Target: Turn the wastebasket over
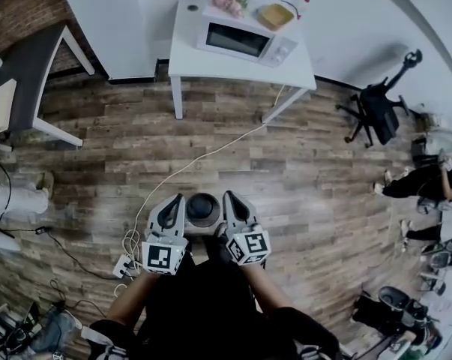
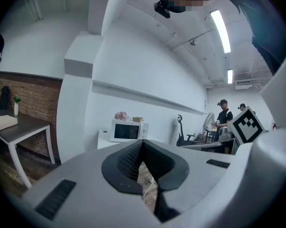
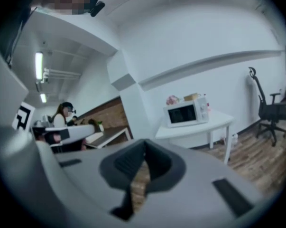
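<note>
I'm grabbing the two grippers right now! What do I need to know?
Left gripper: shut, empty, held about level, facing the microwave.
Right gripper: shut, empty, facing the same way.
Wastebasket: probably the dark round thing low between the two grippers in the head view; neither gripper holds it.
Done: I cannot tell which way up it is.
Left: look down, check it, and turn it over if needed.
</note>
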Tool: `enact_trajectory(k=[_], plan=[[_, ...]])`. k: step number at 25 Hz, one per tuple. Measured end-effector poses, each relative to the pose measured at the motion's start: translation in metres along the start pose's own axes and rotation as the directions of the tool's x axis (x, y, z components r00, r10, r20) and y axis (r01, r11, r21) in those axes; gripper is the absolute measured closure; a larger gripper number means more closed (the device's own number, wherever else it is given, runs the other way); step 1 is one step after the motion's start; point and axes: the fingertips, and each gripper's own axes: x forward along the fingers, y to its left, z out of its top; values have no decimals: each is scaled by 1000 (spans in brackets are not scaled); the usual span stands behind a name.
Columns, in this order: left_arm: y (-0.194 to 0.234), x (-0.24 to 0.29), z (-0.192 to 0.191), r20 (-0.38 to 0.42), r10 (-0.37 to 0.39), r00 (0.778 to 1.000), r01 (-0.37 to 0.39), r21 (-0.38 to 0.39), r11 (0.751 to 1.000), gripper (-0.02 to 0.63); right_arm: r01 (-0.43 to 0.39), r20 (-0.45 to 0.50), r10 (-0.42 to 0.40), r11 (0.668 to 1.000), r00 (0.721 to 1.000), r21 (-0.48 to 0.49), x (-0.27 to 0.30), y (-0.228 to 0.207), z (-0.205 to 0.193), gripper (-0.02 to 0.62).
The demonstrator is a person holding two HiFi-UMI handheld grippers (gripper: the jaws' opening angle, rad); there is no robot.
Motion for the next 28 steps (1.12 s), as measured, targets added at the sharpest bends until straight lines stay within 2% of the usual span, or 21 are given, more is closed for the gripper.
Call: enact_trajectory(k=[4, 8, 17, 28], plan=[[-30, -12, 30, 32, 50, 998, -51, 3, 999, 574, -75, 53, 77, 997, 996, -36, -27, 14, 38, 563], [-39, -20, 46, 61, 91, 994, -91, 0, 996, 572, -107, 74, 112, 992, 991, -72, -42, 20, 54, 563], [-60, -6, 45, 82, 99, 992, -100, 5, 995, 572, -130, 40, 132, 990, 990, -62, -54, 5, 52, 563], [-65, -4, 48, 98, 106, 990, -107, 6, 994, 574, -161, 32, 164, 984, 986, -80, -57, 11, 55, 563]])
